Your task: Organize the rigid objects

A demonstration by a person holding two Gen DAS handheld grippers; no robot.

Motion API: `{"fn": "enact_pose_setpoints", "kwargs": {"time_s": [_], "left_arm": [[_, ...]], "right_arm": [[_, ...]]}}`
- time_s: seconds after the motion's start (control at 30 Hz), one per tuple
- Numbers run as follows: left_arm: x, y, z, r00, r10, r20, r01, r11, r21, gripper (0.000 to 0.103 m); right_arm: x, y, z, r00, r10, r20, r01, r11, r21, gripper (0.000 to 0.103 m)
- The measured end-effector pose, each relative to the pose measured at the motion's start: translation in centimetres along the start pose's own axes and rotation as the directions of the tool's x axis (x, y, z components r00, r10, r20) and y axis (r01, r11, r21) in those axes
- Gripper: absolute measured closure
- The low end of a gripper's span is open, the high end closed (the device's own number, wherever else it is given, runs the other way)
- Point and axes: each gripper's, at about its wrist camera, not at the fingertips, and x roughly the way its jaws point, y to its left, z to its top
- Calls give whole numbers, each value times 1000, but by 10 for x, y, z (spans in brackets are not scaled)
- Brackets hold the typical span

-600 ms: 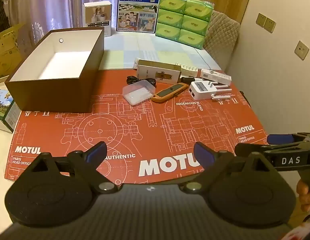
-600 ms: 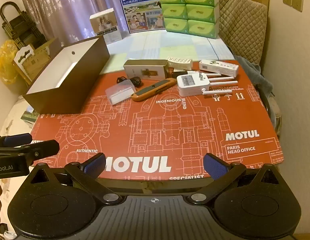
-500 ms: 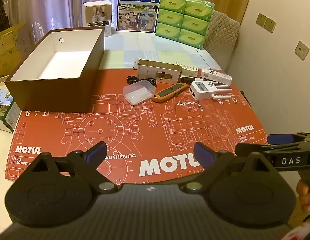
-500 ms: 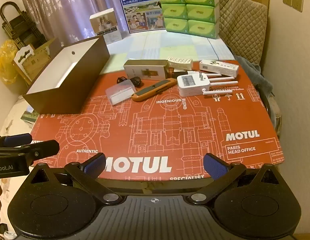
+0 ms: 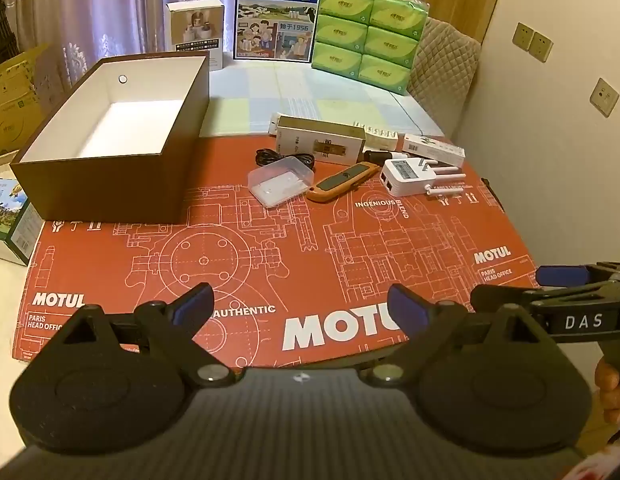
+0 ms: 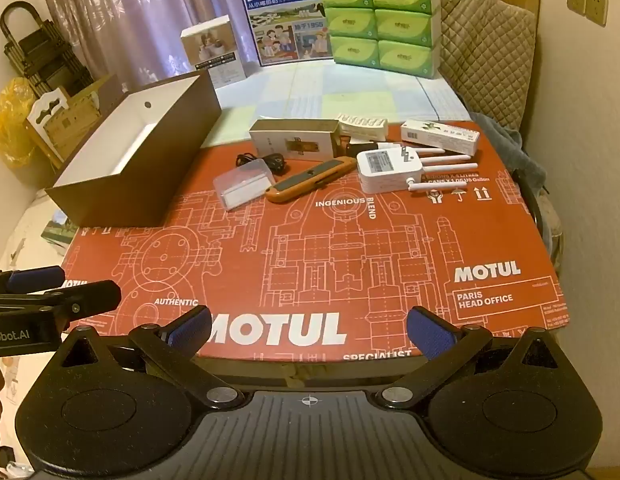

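Behind the gold box [image 5: 320, 142], something white (perhaps packaging) hides.

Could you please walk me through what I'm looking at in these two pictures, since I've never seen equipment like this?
No robot here: a person holds handheld tongs in each hand, each with a fisheye camera looking forward along its two fingers. One picture looks over the left tongs, the other over the right tongs; each pair also shows at the edge of the other's view. Both are open and hold nothing. On the red mat stands an empty brown box. Behind the mat's middle lie a clear plastic case, an orange utility knife, a white router, a black cable and some small cartons. Presumably these go into the box.
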Motion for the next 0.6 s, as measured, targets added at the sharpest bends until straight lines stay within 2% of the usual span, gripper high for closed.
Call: {"fn": "enact_pose_setpoints", "kwargs": {"time_s": [0.6], "left_arm": [[-9, 3, -5, 1000, -5, 0, 5, 1000, 13, 11]], "right_arm": [[-3, 7, -1, 1000, -2, 4, 2, 1000, -2, 2]]}}
